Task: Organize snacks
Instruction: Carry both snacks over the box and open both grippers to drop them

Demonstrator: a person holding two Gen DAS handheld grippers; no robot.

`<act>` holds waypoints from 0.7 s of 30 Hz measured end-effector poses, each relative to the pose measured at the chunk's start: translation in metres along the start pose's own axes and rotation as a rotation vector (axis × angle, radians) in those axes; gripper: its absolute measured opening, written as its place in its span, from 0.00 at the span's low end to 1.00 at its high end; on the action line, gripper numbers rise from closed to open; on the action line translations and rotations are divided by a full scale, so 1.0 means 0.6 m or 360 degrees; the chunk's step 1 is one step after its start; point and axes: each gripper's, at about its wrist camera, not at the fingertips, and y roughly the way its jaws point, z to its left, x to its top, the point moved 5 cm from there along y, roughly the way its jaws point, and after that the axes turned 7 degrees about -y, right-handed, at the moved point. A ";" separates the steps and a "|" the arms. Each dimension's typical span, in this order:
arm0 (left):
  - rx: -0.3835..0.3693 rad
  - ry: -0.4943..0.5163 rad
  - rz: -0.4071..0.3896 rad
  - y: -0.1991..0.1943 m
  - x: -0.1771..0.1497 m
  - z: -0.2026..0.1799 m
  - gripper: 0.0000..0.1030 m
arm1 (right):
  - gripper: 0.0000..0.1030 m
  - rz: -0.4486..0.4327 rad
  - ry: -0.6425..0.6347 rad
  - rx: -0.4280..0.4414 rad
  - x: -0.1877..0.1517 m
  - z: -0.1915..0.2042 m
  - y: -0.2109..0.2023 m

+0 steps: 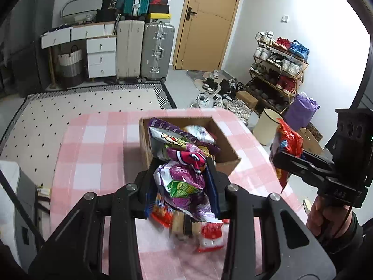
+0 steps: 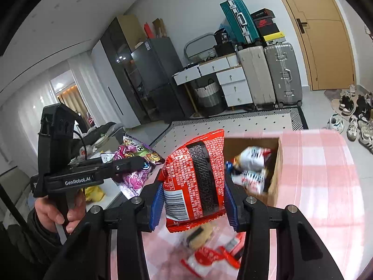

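**Both grippers loaded, box ahead on the pink check cloth**

My left gripper point(image 1: 184, 175) is clenched on a purple snack bag point(image 1: 184, 182), the blue-edged pads pressing its crumpled sides. From the right wrist camera I see that same bag point(image 2: 134, 163) sticking out past the fingertips, clear of the table.

My right gripper point(image 2: 194, 186) is clamped on a red snack packet point(image 2: 195, 179), barcode side toward the lens, the packet standing upright between the blue ribbed pads point(image 2: 157, 200). In the left view the red packet point(image 1: 288, 147) hangs beyond the table's right edge, over the floor.

The cardboard box point(image 1: 227, 149) sits open-topped on the table point(image 1: 98, 144), toward the far end. It already holds several bags; a purple-and-white one point(image 1: 172, 137) leans over the near-left wall. The box's right-hand corner has free cloth beside it before the table edge. To its left there is a wide stretch of bare cloth.

Below both grippers, loose snacks point(image 1: 207, 231) lie on the cloth near me, blurred; I make out red-and-white wrappers and something tan.

Off the right edge stand a cream bin point(image 1: 268, 126) and a purple bag point(image 1: 300, 109), with a shoe rack point(image 1: 277, 70) behind. Beyond the far edge there is open rug point(image 1: 81, 107).
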 end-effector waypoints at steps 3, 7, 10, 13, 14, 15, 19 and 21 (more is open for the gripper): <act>-0.0009 -0.0006 -0.0003 0.009 0.030 -0.005 0.32 | 0.44 -0.0004 -0.0039 -0.0014 0.033 -0.003 0.012; -0.0013 -0.0016 0.0001 0.025 0.074 -0.007 0.32 | 0.44 -0.0002 -0.0048 -0.0053 0.067 -0.012 0.025; -0.0006 -0.0012 0.0010 0.041 0.105 -0.009 0.32 | 0.44 -0.0007 -0.0005 -0.0044 0.089 -0.024 0.036; 0.0011 0.0009 0.0013 0.064 0.136 -0.014 0.32 | 0.44 0.0011 -0.0007 -0.0062 0.106 -0.037 0.053; 0.0019 0.0009 0.0019 0.073 0.145 -0.013 0.32 | 0.44 0.0015 0.0001 -0.0066 0.111 -0.042 0.060; 0.0023 0.0007 0.0026 0.085 0.153 -0.013 0.32 | 0.44 0.0018 0.0010 -0.0069 0.112 -0.048 0.063; 0.0024 0.0006 0.0072 0.133 0.174 -0.014 0.32 | 0.44 0.0039 0.0015 -0.0079 0.125 -0.067 0.089; 0.0019 0.0023 0.0097 0.163 0.186 -0.016 0.32 | 0.44 0.0055 0.0010 -0.0087 0.130 -0.078 0.106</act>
